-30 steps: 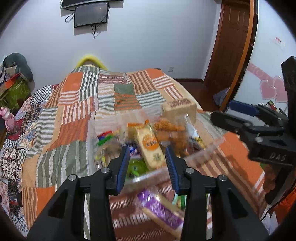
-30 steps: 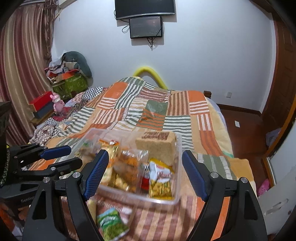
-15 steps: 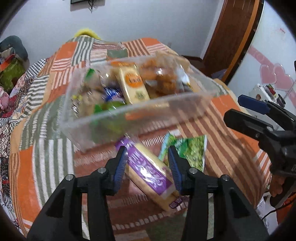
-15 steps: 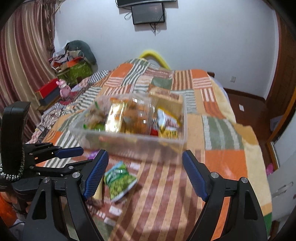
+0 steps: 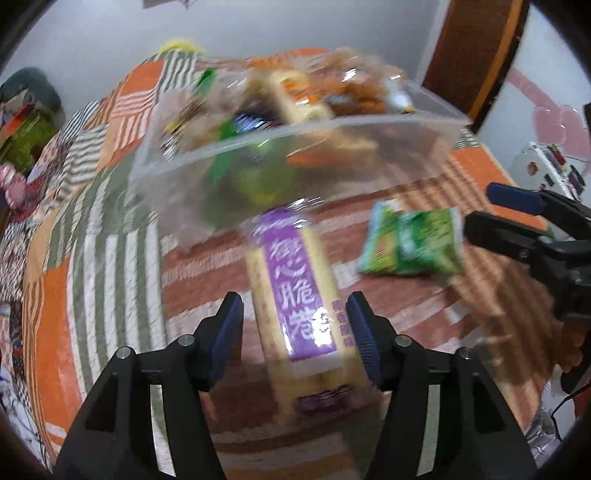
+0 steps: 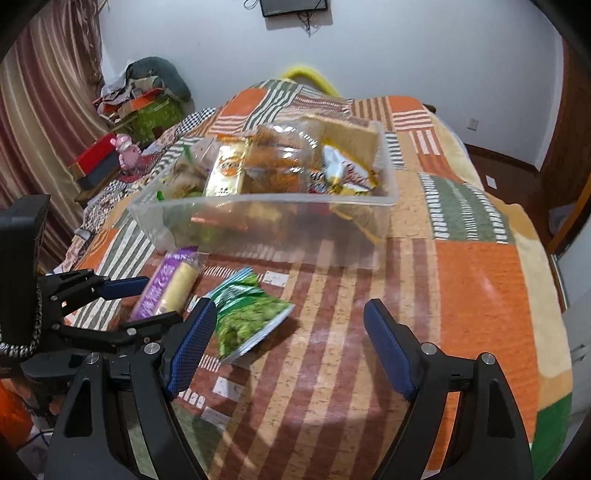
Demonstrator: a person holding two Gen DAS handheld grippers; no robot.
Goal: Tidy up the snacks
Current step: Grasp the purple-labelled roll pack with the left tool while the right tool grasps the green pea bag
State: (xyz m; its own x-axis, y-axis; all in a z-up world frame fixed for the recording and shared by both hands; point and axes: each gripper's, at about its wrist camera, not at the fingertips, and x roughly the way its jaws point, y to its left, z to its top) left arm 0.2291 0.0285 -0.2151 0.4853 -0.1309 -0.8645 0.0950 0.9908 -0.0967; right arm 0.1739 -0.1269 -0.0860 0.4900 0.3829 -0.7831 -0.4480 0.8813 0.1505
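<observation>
A clear plastic bin (image 5: 369,147) (image 6: 280,218) full of snack packs sits on the patchwork bedspread. In front of it lie a long purple-and-yellow pack (image 5: 299,295) (image 6: 170,284) and a green pea snack bag (image 5: 410,240) (image 6: 247,317). My left gripper (image 5: 295,332) (image 6: 144,299) is open, its jaws on either side of the near end of the purple pack, not closed on it. My right gripper (image 6: 288,347) (image 5: 495,210) is open and empty, low over the bedspread just right of the green bag.
The bed (image 6: 480,280) fills both views, its right edge near a wooden door (image 5: 476,55). Cluttered boxes and a pink toy (image 6: 127,151) stand beside a curtain on the left. A screen (image 6: 295,7) hangs on the far wall.
Both grippers have dropped and tilted down toward the bedspread. The left gripper has moved in around the purple pack. The right gripper has come close to the green bag.
</observation>
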